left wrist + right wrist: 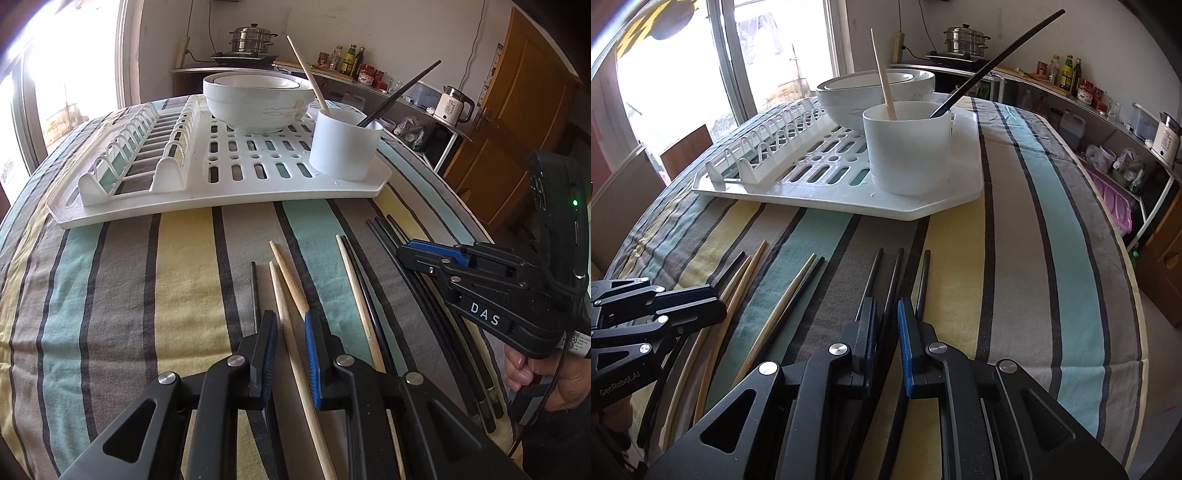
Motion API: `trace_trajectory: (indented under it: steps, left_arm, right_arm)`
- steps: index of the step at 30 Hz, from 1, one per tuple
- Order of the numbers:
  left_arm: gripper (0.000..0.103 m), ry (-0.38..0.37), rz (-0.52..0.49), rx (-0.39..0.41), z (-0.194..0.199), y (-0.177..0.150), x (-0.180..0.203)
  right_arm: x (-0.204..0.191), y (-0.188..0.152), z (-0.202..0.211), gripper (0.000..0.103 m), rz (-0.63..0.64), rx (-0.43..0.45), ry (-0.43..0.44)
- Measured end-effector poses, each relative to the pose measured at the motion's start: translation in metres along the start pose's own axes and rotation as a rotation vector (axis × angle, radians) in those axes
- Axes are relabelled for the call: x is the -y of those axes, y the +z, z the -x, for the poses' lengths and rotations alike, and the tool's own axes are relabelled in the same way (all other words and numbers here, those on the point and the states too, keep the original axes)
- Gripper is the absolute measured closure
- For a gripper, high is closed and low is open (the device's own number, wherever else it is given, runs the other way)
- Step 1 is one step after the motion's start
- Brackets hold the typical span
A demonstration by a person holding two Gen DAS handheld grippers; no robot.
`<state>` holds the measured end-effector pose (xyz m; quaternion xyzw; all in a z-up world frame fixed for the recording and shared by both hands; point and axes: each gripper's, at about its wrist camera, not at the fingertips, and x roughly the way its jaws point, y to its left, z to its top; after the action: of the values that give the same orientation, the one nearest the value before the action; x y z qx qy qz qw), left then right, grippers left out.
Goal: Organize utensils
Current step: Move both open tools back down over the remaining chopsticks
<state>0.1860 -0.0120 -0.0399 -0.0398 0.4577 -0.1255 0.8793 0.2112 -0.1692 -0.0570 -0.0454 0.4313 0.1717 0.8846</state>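
My left gripper [290, 328] gapes, holding nothing, astride a wooden chopstick [286, 314] running lengthwise toward the cup [345, 146]. My right gripper [886, 314] likewise straddles a black chopstick [892, 284], unclamped. The cup stands beyond on the rack [258, 188].

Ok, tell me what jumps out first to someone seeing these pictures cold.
The loose chopsticks, wooden and black, lie fanned across the striped tablecloth nearest the cameras, with the left claw and right claw each open over one. Behind them sits the white drying rack, holding stacked bowls and a white cup with two chopsticks already in it.
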Motion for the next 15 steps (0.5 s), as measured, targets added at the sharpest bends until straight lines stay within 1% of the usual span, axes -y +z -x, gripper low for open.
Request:
trace_trajectory:
  steps: [9,12,15]
  left_arm:
    - [0.089,0.061,-0.058,0.004,-0.006,0.006,0.004]
    - [0.089,0.091,-0.083,0.008,-0.009,0.007,0.008]
    - [0.088,0.102,-0.093,0.015,-0.009,0.006,0.011]
  right_arm:
    - [-0.005,0.013,-0.01,0.091,0.039,-0.033,-0.02]
    - [-0.005,0.016,-0.012,0.091,0.039,-0.042,-0.017]
    - [-0.005,0.019,-0.014,0.091,0.044,-0.053,-0.015]
